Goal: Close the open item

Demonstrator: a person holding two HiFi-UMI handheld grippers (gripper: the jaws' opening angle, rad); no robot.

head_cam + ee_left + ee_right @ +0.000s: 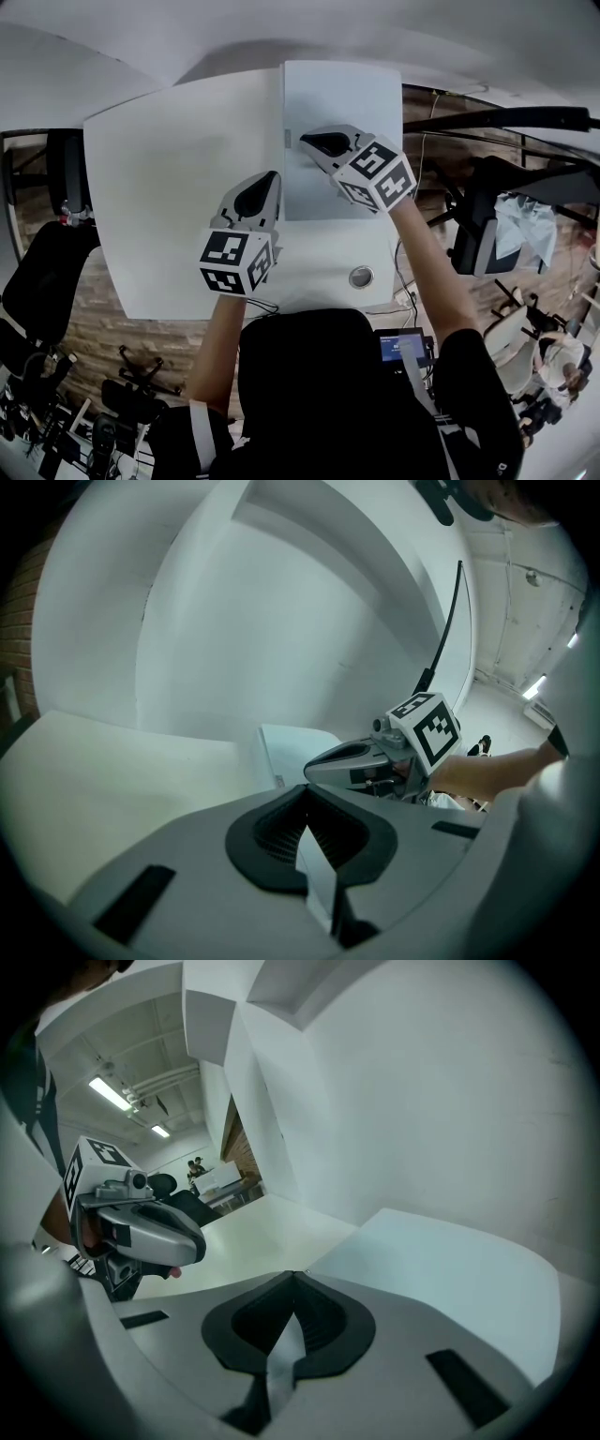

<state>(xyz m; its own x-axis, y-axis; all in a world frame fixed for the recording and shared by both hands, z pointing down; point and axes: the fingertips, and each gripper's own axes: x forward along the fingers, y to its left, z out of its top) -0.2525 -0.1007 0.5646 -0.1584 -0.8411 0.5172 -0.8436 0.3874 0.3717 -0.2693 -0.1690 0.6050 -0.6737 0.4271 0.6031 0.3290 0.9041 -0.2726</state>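
A flat, pale white rectangular item (342, 103) lies at the far middle of the white table (169, 197); it looks flat, with no raised lid. My right gripper (305, 142) hovers over its left edge, jaws closed together with nothing held. In the right gripper view the item (450, 1279) spreads just beyond and right of the gripper (295, 1274). My left gripper (272, 176) is shut and empty, just left of the item's near corner. The left gripper view shows the gripper (305, 789), the item (291, 747) ahead, and the right gripper (352, 757) over it.
A round silver grommet (361, 277) sits in the table near the front edge, with cables (405, 292) at its right. Black office chairs stand at the left (47, 281) and right (478, 234). A white wall rises behind the table.
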